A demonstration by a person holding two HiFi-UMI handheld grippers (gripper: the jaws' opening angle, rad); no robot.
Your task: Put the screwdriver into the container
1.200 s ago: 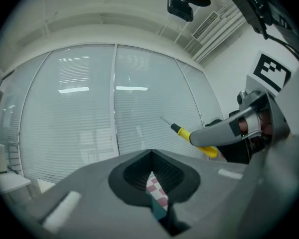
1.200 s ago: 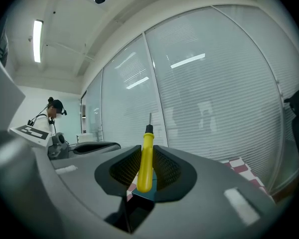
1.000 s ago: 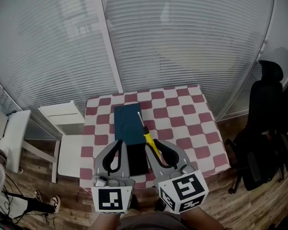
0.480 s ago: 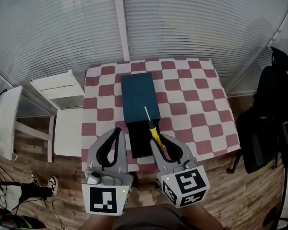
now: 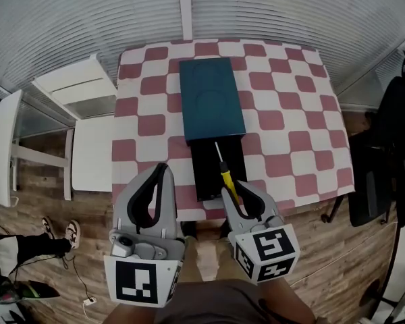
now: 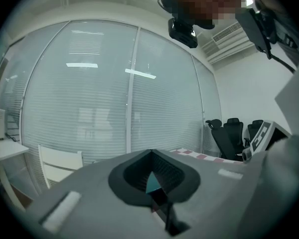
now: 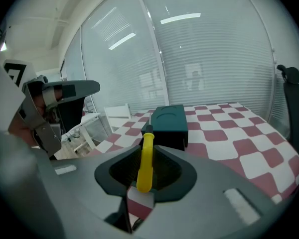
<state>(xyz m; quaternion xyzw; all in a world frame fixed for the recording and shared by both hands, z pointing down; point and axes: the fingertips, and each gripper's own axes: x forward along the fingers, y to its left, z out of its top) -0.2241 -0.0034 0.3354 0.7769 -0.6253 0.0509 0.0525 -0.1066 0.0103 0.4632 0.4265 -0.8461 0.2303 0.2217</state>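
The right claw [image 5: 235,193] clamps a yellow-handled screwdriver [image 5: 227,177] over the black container [image 5: 206,174] at the counter's [image 5: 283,120] lower centre. The left claw [image 5: 159,173] is closed and empty.

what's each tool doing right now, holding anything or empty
left tool: closed, nothing in it.
right tool: closed on the screwdriver, gripping its yellow handle.

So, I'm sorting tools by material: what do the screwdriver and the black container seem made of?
Screwdriver: smooth yellow handle with slight sheen, likely plastic; thin pale shaft, probably metal. Black container: matte, no shine; plastic or card, can't tell.
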